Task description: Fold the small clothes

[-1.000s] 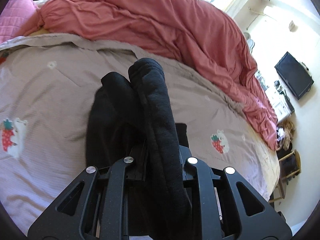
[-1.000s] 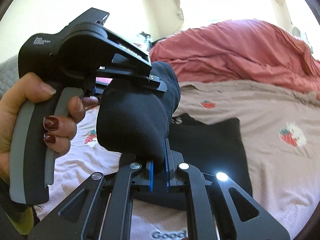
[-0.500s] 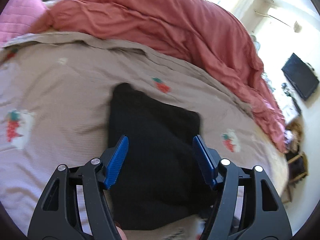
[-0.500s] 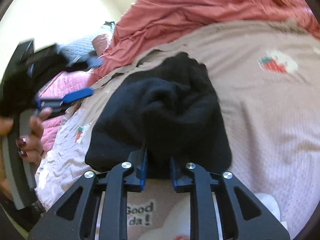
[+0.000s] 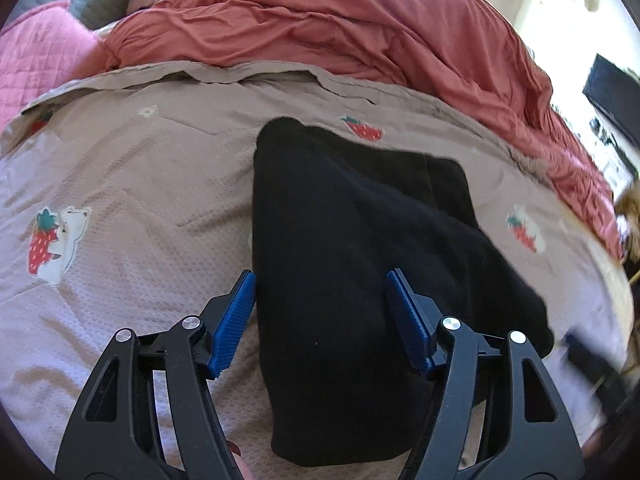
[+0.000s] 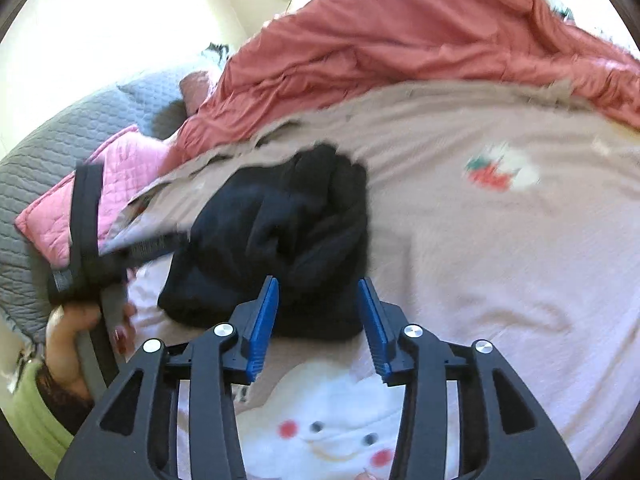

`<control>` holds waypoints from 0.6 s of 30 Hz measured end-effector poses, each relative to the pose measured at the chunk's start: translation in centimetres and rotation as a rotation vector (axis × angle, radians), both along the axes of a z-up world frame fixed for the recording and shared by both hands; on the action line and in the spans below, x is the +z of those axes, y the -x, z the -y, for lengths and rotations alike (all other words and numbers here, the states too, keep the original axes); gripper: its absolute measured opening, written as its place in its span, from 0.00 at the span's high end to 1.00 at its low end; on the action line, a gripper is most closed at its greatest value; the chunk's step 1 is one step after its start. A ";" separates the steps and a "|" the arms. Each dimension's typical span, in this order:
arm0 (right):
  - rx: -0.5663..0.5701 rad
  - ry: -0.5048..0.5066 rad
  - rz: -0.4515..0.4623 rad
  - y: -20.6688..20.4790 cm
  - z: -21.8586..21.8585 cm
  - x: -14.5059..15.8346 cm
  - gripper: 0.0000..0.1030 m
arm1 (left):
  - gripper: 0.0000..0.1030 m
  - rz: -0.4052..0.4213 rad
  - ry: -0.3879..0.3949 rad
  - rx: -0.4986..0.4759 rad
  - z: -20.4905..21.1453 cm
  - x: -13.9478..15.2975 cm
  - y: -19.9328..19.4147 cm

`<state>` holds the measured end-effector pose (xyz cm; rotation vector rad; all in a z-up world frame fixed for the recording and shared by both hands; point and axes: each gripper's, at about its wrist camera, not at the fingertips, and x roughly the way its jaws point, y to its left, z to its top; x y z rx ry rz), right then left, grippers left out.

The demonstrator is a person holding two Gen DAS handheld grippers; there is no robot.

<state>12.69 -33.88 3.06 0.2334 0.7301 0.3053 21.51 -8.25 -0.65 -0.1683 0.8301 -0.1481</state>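
The black garment (image 5: 352,264) lies bunched on the bed's beige strawberry-print cover (image 5: 132,200), its near edge hidden behind the left gripper (image 5: 320,312), and in the right wrist view its folds are blurred, as is the left hand (image 6: 80,344) at the frame's left edge. No containers show; the red duvet (image 5: 360,28) is heaped behind the cloth. A second ago both grippers pinched the garment in the air, whereas now the left gripper's blue fingers (image 5: 236,316) stand wide apart over it and the right gripper (image 6: 320,316) is likewise spread, holding nothing
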 end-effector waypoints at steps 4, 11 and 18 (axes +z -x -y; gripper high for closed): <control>0.077 0.019 -0.027 -3.4 -1.1 1.0 0.54 | 0.43 0.028 0.043 -0.029 -0.8 -0.8 0.6; 0.084 0.017 -0.130 -11.1 -3.2 0.5 0.54 | 0.41 0.049 0.069 -0.073 -1.4 -0.5 1.0; 0.051 0.091 -0.170 -15.3 -4.5 -1.1 0.55 | 0.39 0.072 0.061 -0.102 -1.3 -0.3 1.5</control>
